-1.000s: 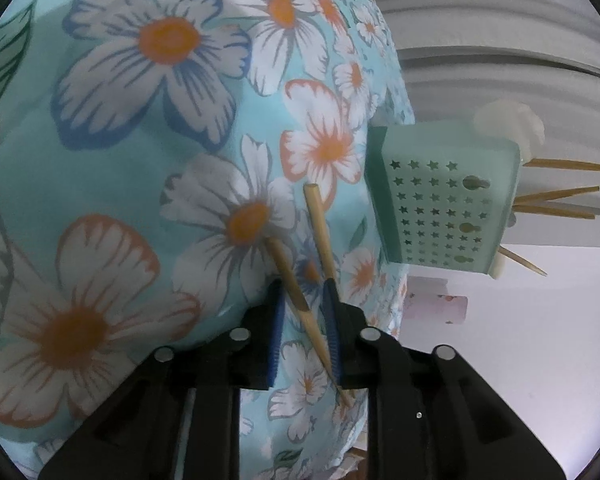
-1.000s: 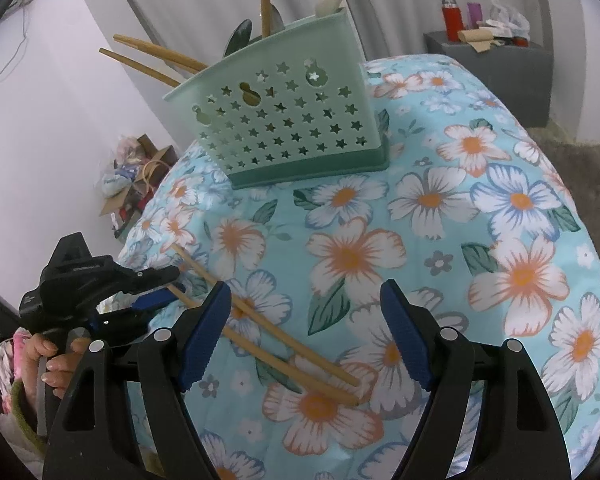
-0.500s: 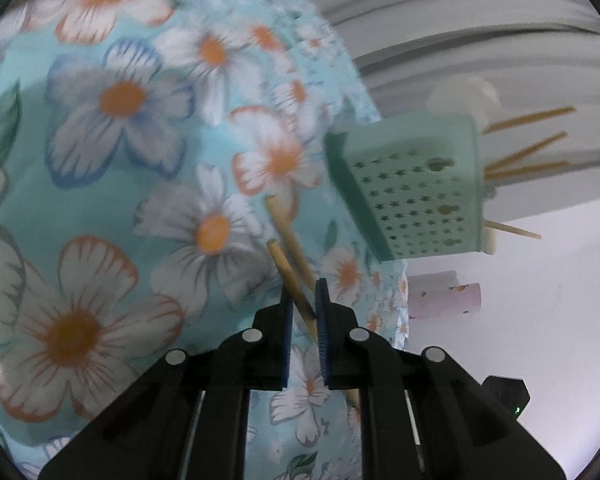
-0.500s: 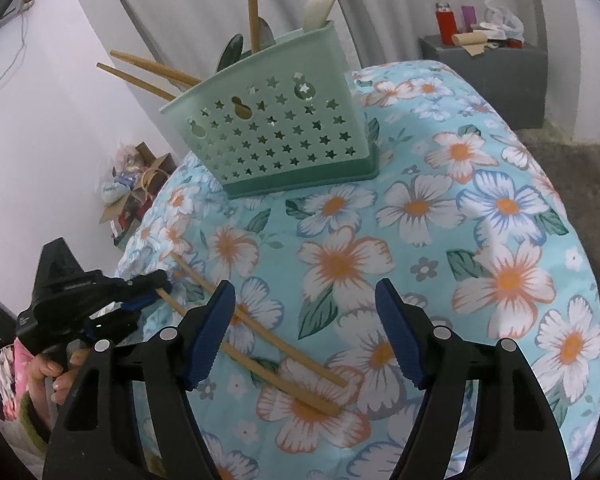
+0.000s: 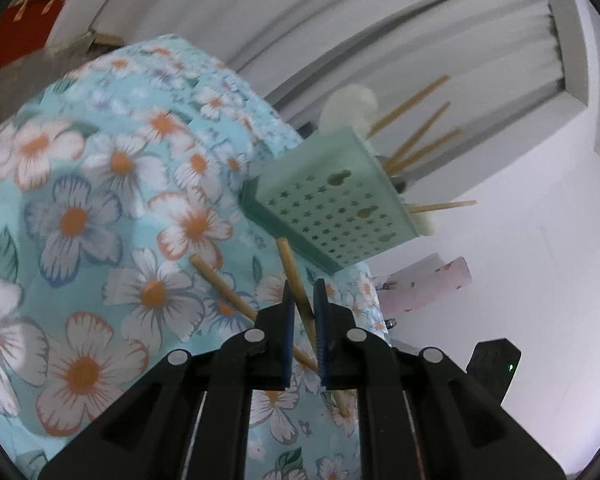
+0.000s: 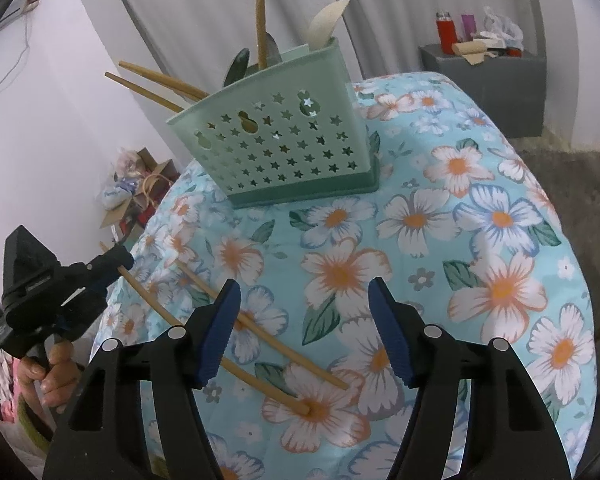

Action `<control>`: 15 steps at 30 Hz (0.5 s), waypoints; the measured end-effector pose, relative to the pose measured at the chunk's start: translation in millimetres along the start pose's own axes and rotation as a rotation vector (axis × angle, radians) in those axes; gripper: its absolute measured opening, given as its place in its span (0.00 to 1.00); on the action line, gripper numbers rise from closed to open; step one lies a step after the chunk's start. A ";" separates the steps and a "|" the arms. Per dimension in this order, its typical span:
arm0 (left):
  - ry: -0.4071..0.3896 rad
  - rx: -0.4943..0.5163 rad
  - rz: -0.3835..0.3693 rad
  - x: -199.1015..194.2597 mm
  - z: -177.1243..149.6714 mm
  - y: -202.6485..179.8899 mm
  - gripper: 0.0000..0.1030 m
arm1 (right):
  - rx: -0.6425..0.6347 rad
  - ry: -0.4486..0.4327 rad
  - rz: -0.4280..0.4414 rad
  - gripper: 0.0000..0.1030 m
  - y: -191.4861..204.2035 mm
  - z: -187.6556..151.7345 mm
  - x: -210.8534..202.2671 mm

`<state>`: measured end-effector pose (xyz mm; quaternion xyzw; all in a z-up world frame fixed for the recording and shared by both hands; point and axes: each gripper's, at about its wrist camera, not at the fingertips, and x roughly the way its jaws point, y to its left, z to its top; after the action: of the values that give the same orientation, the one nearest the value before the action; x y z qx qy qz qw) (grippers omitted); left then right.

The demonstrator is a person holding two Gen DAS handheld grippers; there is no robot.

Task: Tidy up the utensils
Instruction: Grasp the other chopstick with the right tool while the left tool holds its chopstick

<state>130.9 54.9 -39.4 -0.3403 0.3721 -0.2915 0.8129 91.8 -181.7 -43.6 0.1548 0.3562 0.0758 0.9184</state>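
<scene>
The left claw (image 5: 303, 300) has its blue pads pressed on one long wooden chopstick (image 5: 294, 280), lifted at its near end; the shaft's lower stretch is hidden behind the black fingers in the left wrist view. In the right wrist view the same claw (image 6: 114, 266) sits at the left edge with the stick running out of it toward the near side of the worktop, and only part of a hand (image 6: 50, 376) below it shows. A second wooden chopstick (image 5: 220, 284) lies flat on the blue flowered tablecloth (image 5: 80, 184), its near end covered by the left claw. The right claw (image 6: 304, 328) stands spread above the cloth, its jaws having just narrowed a little, with nothing pinched; its left finger hides the middle of both sticks. The mint-green star-punched plastic utensil holder (image 6: 276, 148) stands farther back, already holding chopsticks and spoons whose lower parts are out of sight.
</scene>
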 end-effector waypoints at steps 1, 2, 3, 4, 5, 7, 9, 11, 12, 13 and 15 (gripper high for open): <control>-0.003 0.011 -0.001 0.1 -0.2 -2.2 0.08 | -0.002 0.000 0.000 0.59 0.2 0.3 0.0; -0.004 0.022 -0.003 -1.0 -0.6 -3.2 0.08 | -0.006 -0.001 0.001 0.59 1.0 0.7 -0.6; -0.004 0.027 -0.004 -1.9 -1.0 -3.6 0.08 | -0.011 -0.002 0.000 0.59 2.1 0.9 -0.9; -0.005 0.031 -0.005 -3.0 -1.5 -3.3 0.08 | -0.016 -0.004 -0.001 0.59 3.4 1.4 -1.2; -0.006 0.033 -0.006 -4.6 -2.2 -2.2 0.08 | -0.020 -0.005 -0.002 0.58 4.2 1.6 -1.4; -0.008 0.037 -0.010 -6.8 -3.3 -1.1 0.08 | -0.028 -0.004 -0.003 0.57 6.6 2.0 -1.5; -0.010 0.043 -0.010 -8.2 -5.1 -0.5 0.08 | -0.035 -0.006 -0.005 0.57 8.5 2.7 -2.0; -0.015 0.051 -0.006 -9.4 -5.1 -0.5 0.08 | -0.043 -0.009 -0.005 0.55 10.6 3.9 -2.3; -0.016 0.053 -0.004 -10.0 -5.1 -0.1 0.08 | -0.049 -0.010 -0.004 0.55 12.1 4.7 -2.5; -0.018 0.055 0.000 -10.6 -4.9 0.1 0.08 | -0.056 -0.012 -0.003 0.55 13.6 5.8 -2.6; -0.021 0.065 0.004 -12.1 -4.9 -0.9 0.08 | -0.074 -0.014 -0.002 0.52 17.9 7.6 -2.5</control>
<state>120.0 61.5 -36.2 -0.3160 0.3546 -0.2980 0.8280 94.7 -167.2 -30.7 0.1209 0.3468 0.0870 0.9260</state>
